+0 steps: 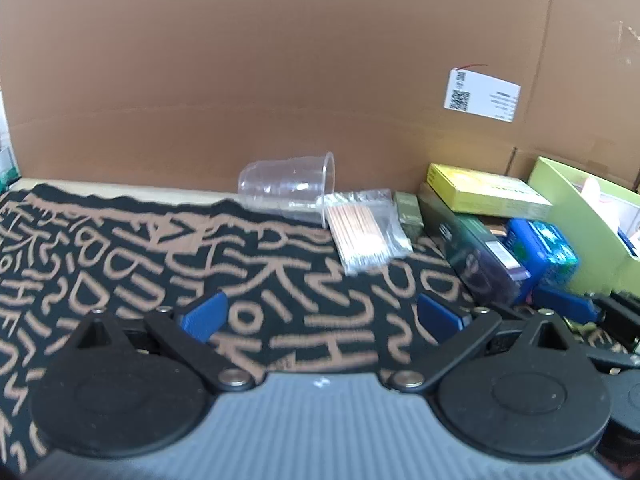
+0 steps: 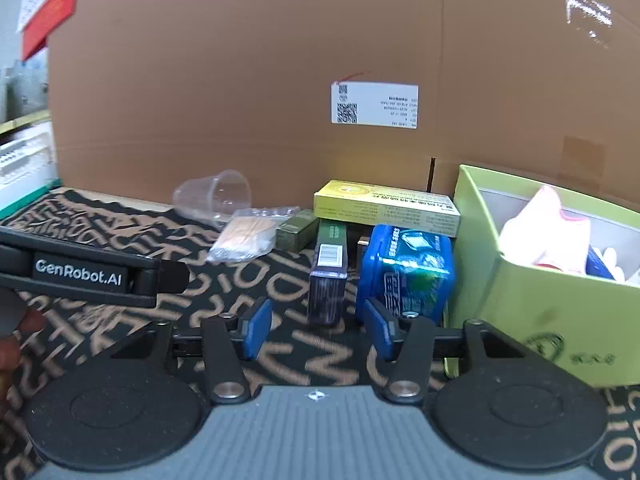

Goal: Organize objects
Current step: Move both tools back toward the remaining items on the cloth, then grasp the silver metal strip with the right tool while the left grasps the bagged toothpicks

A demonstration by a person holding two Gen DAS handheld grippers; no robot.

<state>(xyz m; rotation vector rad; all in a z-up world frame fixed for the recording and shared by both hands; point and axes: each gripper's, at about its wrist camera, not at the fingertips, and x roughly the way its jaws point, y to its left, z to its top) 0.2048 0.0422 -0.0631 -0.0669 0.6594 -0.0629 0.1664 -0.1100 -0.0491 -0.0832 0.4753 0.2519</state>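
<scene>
A dark long box lies end-on just ahead of my right gripper, which is open with only cloth between its blue pads. A blue packet stands beside that box, right by the right pad. Behind them a yellow box rests on other items. My left gripper is open wide over the patterned cloth, holding nothing. Ahead of it a clear plastic cup lies on its side, touching a bag of thin sticks. A small green box sits next to the bag.
A light green bin holding pink and white items stands at the right. A big cardboard wall closes the back. The left gripper's fingers reach in from the left of the right wrist view, with a hand below.
</scene>
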